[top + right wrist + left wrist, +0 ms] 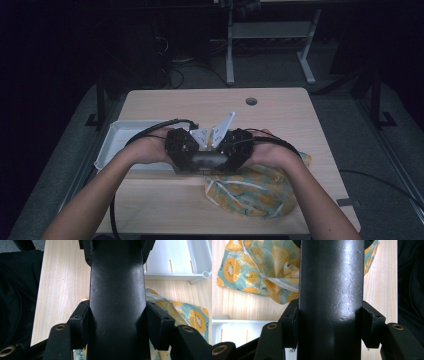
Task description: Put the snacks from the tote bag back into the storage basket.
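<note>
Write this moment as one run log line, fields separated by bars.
left hand-held gripper: shut on black cylinder | right hand-held gripper: shut on black cylinder | fruit-print cloth: below

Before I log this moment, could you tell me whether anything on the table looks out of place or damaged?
The dark cylinder shows fine scratches on its side. The fruit-print cloth lies crumpled at the table's near edge, partly beneath the hands. The white tray overhangs the left edge.

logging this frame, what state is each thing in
black cylinder: held level above the table, one gripper at each end
left gripper: jaws shut on the black cylinder
right gripper: jaws shut on the black cylinder
fruit-print cloth: crumpled on the table
white tray: flat on the table
</note>
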`<state>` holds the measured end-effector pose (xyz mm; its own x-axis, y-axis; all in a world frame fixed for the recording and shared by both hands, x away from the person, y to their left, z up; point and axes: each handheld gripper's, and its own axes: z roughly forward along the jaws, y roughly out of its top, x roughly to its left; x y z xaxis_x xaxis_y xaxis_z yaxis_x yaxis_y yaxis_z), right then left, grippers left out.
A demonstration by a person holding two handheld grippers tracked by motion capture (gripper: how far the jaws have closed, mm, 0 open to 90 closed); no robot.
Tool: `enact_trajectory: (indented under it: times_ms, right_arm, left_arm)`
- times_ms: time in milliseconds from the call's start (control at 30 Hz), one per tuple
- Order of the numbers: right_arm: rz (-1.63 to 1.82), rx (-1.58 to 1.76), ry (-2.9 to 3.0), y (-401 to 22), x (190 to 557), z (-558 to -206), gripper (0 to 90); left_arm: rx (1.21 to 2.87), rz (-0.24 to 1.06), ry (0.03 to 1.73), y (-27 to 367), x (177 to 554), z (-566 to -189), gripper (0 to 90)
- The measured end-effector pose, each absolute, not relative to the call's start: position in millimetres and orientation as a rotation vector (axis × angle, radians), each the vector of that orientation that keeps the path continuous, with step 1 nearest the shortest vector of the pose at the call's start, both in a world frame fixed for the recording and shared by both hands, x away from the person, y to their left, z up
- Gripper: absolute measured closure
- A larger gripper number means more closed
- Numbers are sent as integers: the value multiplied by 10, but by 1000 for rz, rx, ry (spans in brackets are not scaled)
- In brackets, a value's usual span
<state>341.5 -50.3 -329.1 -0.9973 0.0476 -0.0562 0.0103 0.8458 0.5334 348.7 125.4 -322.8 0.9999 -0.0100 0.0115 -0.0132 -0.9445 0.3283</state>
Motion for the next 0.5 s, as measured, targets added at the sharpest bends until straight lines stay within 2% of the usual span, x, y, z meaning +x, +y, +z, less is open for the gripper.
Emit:
enact_trajectory:
  times_ms: [167,500]
  right_arm:
    - [870,81,2953,-519,3415,-3287,387]
    - [925,123,2898,-629,3426,-3259,220]
  left_arm:
    - [2802,10,-9,1266,3487,-3206,434]
    - [2799,-4,-2,1346,3501,-3181,435]
